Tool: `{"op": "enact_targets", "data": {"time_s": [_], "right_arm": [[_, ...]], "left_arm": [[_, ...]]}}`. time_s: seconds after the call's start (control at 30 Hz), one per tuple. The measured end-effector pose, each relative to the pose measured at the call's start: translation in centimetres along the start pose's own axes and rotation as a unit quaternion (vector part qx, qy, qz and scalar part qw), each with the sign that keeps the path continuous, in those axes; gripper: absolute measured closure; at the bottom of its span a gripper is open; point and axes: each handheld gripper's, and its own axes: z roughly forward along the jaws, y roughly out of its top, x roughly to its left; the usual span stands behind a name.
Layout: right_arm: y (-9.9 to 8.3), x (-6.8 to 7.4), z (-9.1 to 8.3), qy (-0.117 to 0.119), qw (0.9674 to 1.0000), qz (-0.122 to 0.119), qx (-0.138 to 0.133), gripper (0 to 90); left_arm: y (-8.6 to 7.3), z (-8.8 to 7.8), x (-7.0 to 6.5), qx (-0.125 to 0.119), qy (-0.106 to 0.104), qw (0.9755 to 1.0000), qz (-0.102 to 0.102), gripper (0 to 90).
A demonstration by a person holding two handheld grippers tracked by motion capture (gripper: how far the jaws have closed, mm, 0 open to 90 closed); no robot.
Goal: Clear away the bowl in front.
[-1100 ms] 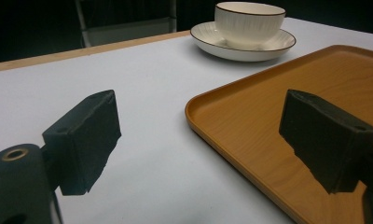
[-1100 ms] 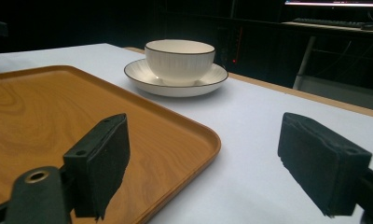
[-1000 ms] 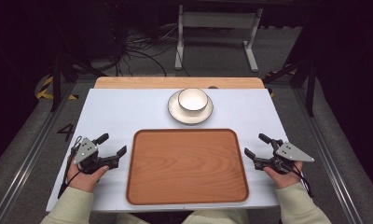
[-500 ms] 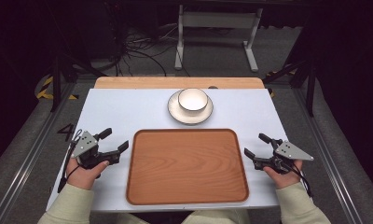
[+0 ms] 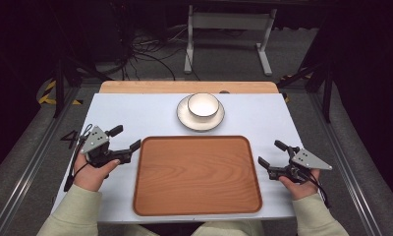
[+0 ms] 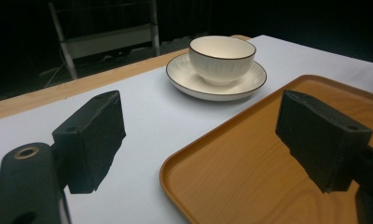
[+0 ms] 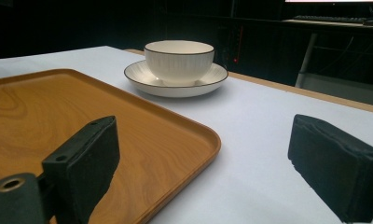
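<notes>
A white sheet (image 5: 150, 118) covers the table, and a strip of bare wood (image 5: 135, 87) shows along its far edge. In the middle of the near half lies a wooden tray (image 5: 197, 174) with rounded corners and a low rim, nothing on it. Just beyond its far edge, a little apart from it, a white bowl (image 5: 203, 104) with a dark rim sits in a white saucer (image 5: 186, 119).

The left gripper (image 5: 125, 139) is held above the sheet just left of the tray's far left corner, jaws spread wide with nothing between them; in the left gripper view one pad hangs over the sheet and the other over the tray's corner, with the bowl ahead. The right gripper (image 5: 272, 154) is held just right of the tray's right edge, jaws likewise wide and empty; in its own view the tray's far right corner lies between the pads and the bowl stands beyond. Neither touches the tray or the bowl.

Around the table the room is dark. Grey floor runs on both sides, with metal rails (image 5: 32, 162) along the left. Beyond the far edge stands a grey metal frame (image 5: 229, 19), black cables (image 5: 150, 54) loose on the floor beside it, and yellow-black tape (image 5: 49, 91) at the far left.
</notes>
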Motion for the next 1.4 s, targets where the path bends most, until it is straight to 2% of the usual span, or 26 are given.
{"op": "enact_targets", "data": {"time_s": [0.17, 0.37, 0.47, 0.67, 0.7, 0.73, 0.93, 1.0, 1.13, 1.2, 1.33, 1.4], "right_arm": [[0.0, 0.0, 0.0, 0.000, 1.0000, 0.001, -0.002, 9.1], [-0.1, -0.1, -0.1, -0.004, 1.0000, 0.005, -0.007, 8.5], [-0.1, -0.1, -0.2, -0.005, 0.9999, 0.005, -0.010, 8.0], [-0.2, -0.1, -0.4, -0.007, 0.9996, 0.013, -0.024, 8.0], [-0.2, -0.2, -0.5, -0.007, 0.9996, 0.011, -0.024, 7.9], [-0.2, -0.2, -0.5, -0.005, 0.9996, 0.013, -0.025, 7.9], [-0.3, -0.1, -0.6, -0.006, 0.9994, 0.013, -0.031, 7.9], [-0.3, -0.1, -0.6, -0.005, 0.9993, 0.009, -0.037, 7.9], [-0.4, -0.1, -0.8, -0.007, 0.9988, 0.009, -0.047, 7.9], [-0.5, -0.1, -0.9, -0.008, 0.9987, 0.009, -0.050, 7.9], [-0.5, 0.0, -1.0, -0.007, 0.9983, 0.007, -0.057, 7.9], [-0.5, 0.0, -1.0, -0.007, 0.9983, 0.008, -0.058, 7.9]], "left_arm": [[1.0, 0.8, -0.1, 0.005, -0.008, 0.9999, 0.009, 16.3], [2.1, 1.7, -0.1, 0.009, -0.017, 0.9998, 0.006, 16.3], [3.0, 2.7, -0.1, 0.008, -0.023, 0.9997, 0.001, 16.4], [4.3, 5.1, -0.5, 0.018, -0.030, 0.9994, 0.005, 16.7], [4.3, 5.1, -0.5, 0.018, -0.030, 0.9994, 0.005, 16.7], [4.7, 6.0, -0.7, 0.016, -0.032, 0.9993, 0.005, 16.6], [5.5, 7.8, -1.0, 0.018, -0.039, 0.9991, 0.004, 16.0], [5.8, 8.5, -1.0, 0.020, -0.037, 0.9991, -0.003, 15.2], [6.2, 9.8, -1.0, 0.020, -0.010, 0.9995, -0.021, 12.9], [6.3, 10.4, -0.9, 0.017, -0.011, 0.9992, -0.033, 12.5], [6.6, 11.3, -0.6, 0.015, -0.002, 0.9991, -0.040, 12.4], [6.8, 11.8, -0.5, 0.006, 0.012, 0.9977, -0.066, 12.5]]}}
